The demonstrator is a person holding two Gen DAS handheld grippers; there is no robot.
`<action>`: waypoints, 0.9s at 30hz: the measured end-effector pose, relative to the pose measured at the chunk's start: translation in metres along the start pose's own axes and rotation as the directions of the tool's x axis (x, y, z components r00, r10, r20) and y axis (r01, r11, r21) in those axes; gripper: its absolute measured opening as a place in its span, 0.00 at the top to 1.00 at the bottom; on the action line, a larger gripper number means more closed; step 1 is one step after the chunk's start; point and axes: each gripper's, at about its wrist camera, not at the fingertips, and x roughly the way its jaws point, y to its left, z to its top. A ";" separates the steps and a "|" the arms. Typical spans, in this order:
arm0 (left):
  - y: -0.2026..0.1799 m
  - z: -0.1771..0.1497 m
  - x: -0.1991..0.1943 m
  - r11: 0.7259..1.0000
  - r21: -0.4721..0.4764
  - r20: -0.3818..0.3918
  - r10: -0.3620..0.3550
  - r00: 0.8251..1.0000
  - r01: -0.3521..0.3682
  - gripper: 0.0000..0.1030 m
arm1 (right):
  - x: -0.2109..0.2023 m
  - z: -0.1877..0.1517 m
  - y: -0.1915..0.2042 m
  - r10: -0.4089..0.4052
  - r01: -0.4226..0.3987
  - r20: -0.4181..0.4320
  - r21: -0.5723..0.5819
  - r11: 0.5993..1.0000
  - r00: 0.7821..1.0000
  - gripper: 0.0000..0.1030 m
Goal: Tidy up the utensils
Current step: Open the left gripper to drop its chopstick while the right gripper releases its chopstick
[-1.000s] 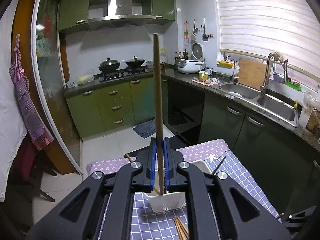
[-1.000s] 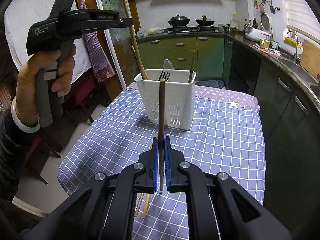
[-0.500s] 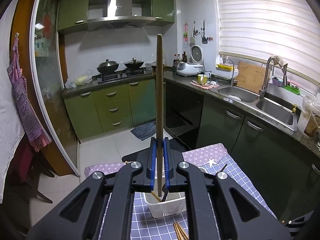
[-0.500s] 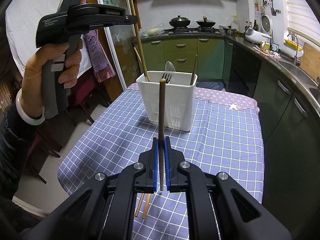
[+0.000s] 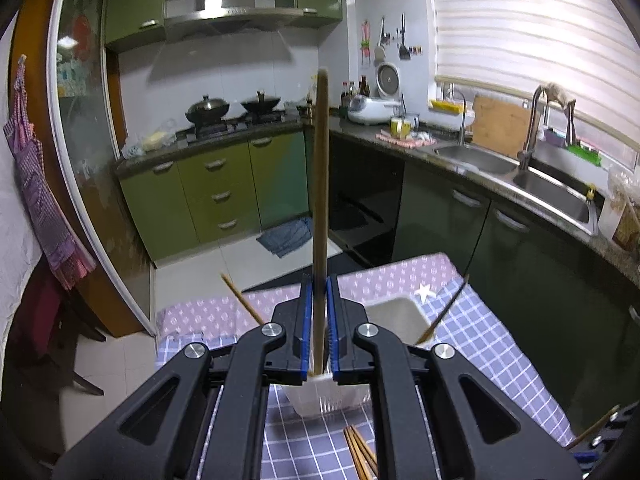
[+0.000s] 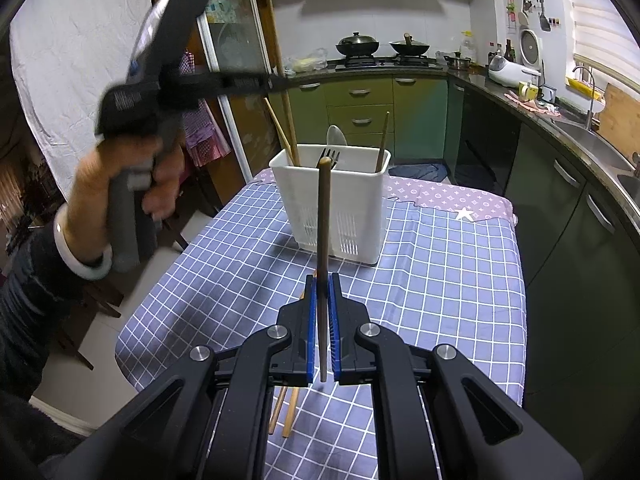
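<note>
— Left gripper (image 5: 319,330): sunk lower since a second ago, clamped tight on a long chopstick (image 5: 320,216), tip seemingly just above the white caddy (image 5: 394,310) below it.

— Right gripper (image 6: 321,330): unmoved, pinching a dark chopstick (image 6: 324,240); caddy ahead, insertion probably next.

Green cabinets (image 5: 224,196) under a dark counter (image 5: 460,156). Two lidded woks (image 6: 357,45) on the stove, range hood (image 5: 224,4) above. Rice cooker (image 5: 372,106) near a steel sink (image 5: 560,188) with faucet (image 5: 532,128). Cutting board (image 5: 498,126) leans by the blinds (image 5: 532,24). Purple apron (image 5: 36,184) hangs left. Blue rag (image 5: 288,236) on the floor.
</note>
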 end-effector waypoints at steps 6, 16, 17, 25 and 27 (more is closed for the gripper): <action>0.002 -0.028 0.016 1.000 -0.019 -0.039 -0.005 0.999 0.004 0.93 | -0.005 0.010 0.002 -0.006 0.006 0.019 -0.007 1.000 1.000 0.94; 0.047 -0.048 -0.050 0.991 -0.132 0.052 0.018 0.998 -0.011 0.78 | -0.029 0.113 0.008 -0.009 0.013 0.210 -0.017 1.000 0.978 0.94; 0.051 -0.052 -0.056 0.991 -0.135 0.046 0.015 0.999 -0.009 0.78 | -0.028 0.124 0.009 -0.008 0.011 0.229 -0.012 1.000 0.973 0.94; 0.065 -0.079 -0.092 0.993 -0.122 0.035 -0.001 0.999 0.006 0.78 | 0.007 0.188 0.014 -0.094 0.092 0.295 0.022 0.996 0.951 0.94; 0.069 -0.085 -0.096 0.993 -0.120 0.027 -0.013 1.000 0.016 0.78 | 0.024 0.192 0.011 -0.132 0.129 0.277 0.031 0.991 0.952 0.94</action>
